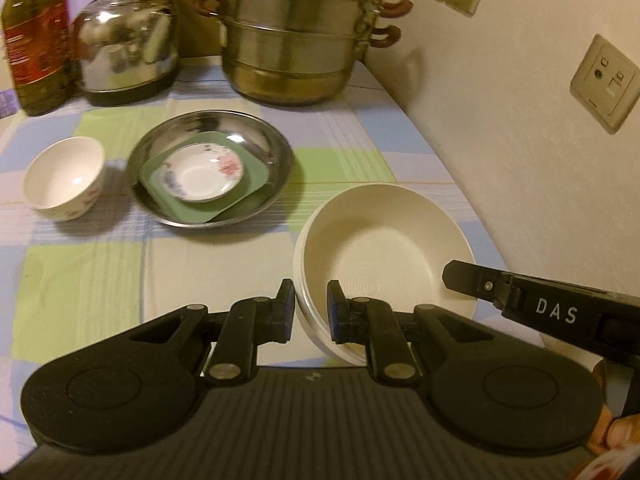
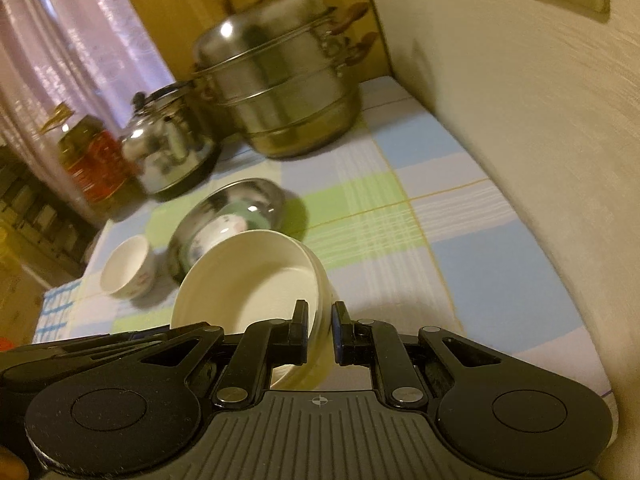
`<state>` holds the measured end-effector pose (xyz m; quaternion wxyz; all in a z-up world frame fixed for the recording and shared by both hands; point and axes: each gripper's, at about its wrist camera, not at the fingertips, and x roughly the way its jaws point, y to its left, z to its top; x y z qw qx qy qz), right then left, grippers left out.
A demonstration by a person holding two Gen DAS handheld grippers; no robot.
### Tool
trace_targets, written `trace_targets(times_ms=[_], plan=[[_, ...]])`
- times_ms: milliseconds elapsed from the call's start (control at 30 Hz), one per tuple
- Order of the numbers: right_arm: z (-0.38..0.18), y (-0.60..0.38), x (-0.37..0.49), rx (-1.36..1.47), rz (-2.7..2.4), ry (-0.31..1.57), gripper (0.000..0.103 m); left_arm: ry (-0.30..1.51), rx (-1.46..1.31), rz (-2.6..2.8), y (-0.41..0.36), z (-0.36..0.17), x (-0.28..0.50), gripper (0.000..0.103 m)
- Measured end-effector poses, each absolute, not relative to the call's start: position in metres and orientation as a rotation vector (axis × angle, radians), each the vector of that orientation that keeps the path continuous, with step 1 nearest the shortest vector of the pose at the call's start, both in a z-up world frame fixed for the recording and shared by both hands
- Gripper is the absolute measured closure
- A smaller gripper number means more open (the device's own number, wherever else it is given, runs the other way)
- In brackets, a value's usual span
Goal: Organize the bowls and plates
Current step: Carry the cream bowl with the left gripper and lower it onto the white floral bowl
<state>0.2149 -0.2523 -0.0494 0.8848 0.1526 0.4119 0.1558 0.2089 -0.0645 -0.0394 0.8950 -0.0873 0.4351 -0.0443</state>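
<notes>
The left gripper (image 1: 311, 312) is narrowed onto the near rim of a large cream bowl (image 1: 384, 236), one finger outside the wall and one inside. The right gripper (image 2: 320, 330) pinches the same bowl (image 2: 256, 276) at its rim on the other side, so the bowl hangs tilted between the two, lifted off the bench (image 1: 348, 128) near its right edge by the wall. Further in, toward the middle of the checked cloth, a steel basin (image 1: 214, 174) holds a green square plate (image 1: 208, 204) with a small flowered saucer (image 1: 202, 174) on top. A small white bowl (image 1: 64, 178) stands apart toward the left edge. Along the far edge stand an oil bottle (image 1: 36, 40), a kettle (image 1: 128, 44) and a stacked steamer pot (image 1: 296, 32).
</notes>
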Motion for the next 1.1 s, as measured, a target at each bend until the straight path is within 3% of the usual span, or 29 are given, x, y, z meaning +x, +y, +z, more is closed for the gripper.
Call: trace_targets(times_ms=[500, 1100], plan=[[-0.041, -0.161, 0.234, 0.275, 0.499, 0.872, 0.091, 0.867, -0.253, 0.061, 0.033, -0.028, 0.193, 0.088], [-0.046, -0.014, 0.314, 0.275, 0.566, 0.925, 0.091, 0.869, -0.289, 0.131, 0.182, -0.032, 0.256, 0.088]])
